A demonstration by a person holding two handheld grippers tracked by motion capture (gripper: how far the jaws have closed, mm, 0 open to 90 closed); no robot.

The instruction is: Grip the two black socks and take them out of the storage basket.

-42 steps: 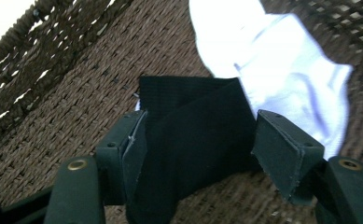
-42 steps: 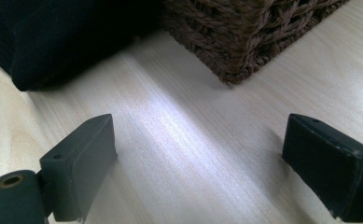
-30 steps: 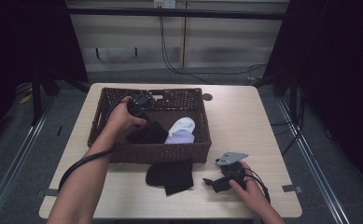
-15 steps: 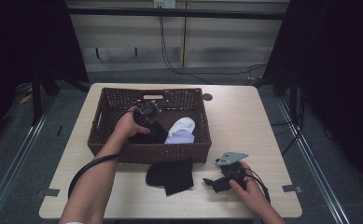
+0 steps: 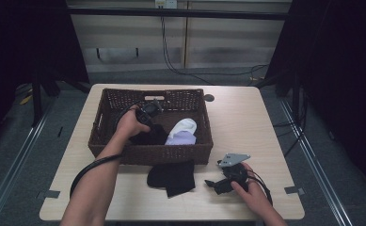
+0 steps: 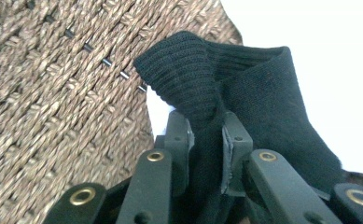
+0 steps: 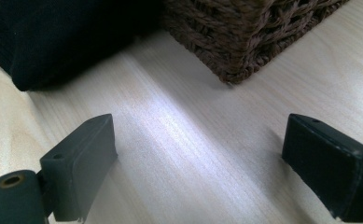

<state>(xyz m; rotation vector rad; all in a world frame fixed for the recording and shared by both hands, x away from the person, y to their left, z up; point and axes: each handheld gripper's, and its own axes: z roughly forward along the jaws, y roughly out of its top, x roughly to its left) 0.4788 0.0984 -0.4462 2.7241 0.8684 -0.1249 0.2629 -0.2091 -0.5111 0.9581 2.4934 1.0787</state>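
Black sock [image 6: 244,93] lies inside the wicker basket [image 5: 106,127] at mid-table [image 5: 246,113], pinched between the left gripper [image 6: 206,140] jaws, which have just been closing on it. Judged step: the grasp; next, lift clear of the front wall. Right gripper [image 7: 202,163] rests wide open, holding nothing, near the table's front edge beside another black sock [image 5: 173,176].

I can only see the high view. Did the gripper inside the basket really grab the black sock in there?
Observer: Yes. In the left gripper view, the left gripper has just been closing, and the black sock is now pinched between its pads.
Operator: Which bit did it pinch?
Observer: Just below the ribbed cuff, which flops over above the jaws.
Operator: Is the other gripper holding anything?
Observer: No. The right gripper is open, with bare table between its jaws.
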